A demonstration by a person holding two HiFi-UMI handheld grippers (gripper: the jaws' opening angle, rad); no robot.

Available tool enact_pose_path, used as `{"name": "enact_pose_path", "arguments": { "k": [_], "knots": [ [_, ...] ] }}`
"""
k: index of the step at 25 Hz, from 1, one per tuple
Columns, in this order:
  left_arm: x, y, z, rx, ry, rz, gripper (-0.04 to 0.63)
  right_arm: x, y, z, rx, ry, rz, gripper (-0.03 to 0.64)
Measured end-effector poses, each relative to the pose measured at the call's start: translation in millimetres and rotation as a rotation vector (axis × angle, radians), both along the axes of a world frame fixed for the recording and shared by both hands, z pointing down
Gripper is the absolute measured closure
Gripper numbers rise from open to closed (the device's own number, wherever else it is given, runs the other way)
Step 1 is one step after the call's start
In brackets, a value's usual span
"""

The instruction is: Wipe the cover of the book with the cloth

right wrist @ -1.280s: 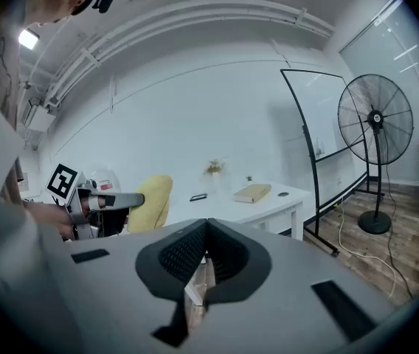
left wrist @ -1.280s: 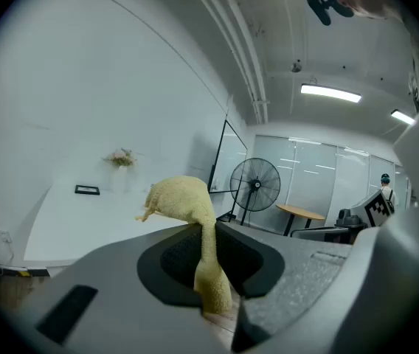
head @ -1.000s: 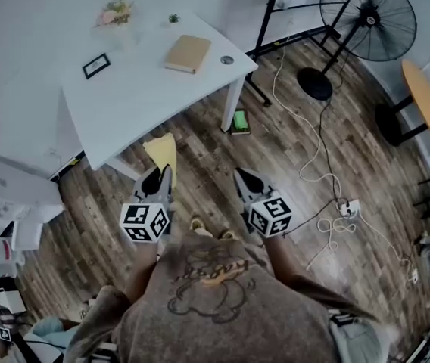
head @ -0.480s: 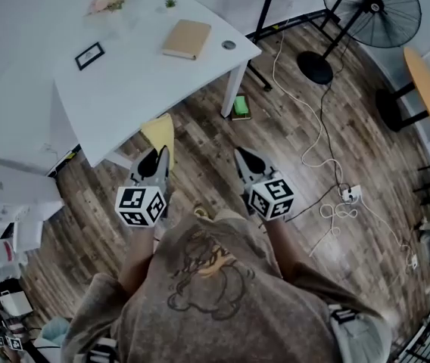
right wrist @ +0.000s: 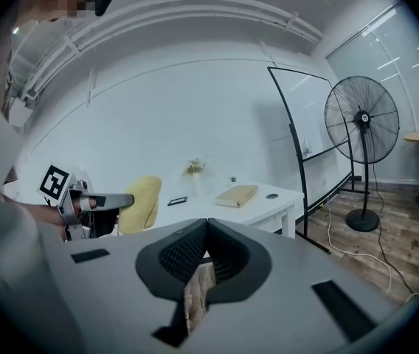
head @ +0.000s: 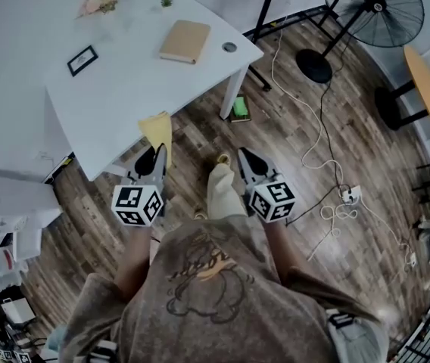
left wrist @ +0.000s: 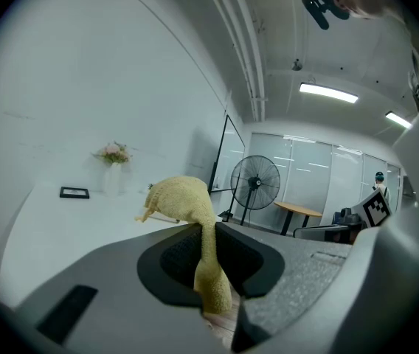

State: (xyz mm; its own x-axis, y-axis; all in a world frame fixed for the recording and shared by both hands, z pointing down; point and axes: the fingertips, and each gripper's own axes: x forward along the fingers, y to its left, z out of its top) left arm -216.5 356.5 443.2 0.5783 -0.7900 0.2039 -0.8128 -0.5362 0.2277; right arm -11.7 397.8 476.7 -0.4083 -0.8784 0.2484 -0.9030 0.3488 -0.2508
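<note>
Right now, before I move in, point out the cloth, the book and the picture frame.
cloth point(left wrist: 186, 198): left gripper view, the bunched yellow top above the jaws.
book point(head: 185, 41): head view, centre of its tan cover.
picture frame point(head: 82, 60): head view, middle of the black-edged frame lying on the white table.

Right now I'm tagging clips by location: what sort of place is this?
Probably an office or studio workspace rather than a home: glass partition walls and ceiling strip lights, a pedestal fan, and loose power cables running across the wood floor.
</note>
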Motion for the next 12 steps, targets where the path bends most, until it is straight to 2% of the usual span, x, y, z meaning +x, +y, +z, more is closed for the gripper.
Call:
{"name": "enact_pose_path", "arguments": {
  "k": [6, 12],
  "knots": [
    [-4, -59, 3, 0.003, -0.010, -0.034, 0.548, -5, -66, 2, 0.007, 0.004, -0.047, 0.617],
    [10, -137, -4, 0.011, -0.009, -0.050, 0.548, 8, -147, 1, 0.008, -0.001, -0.074, 0.617]
  ]
}}
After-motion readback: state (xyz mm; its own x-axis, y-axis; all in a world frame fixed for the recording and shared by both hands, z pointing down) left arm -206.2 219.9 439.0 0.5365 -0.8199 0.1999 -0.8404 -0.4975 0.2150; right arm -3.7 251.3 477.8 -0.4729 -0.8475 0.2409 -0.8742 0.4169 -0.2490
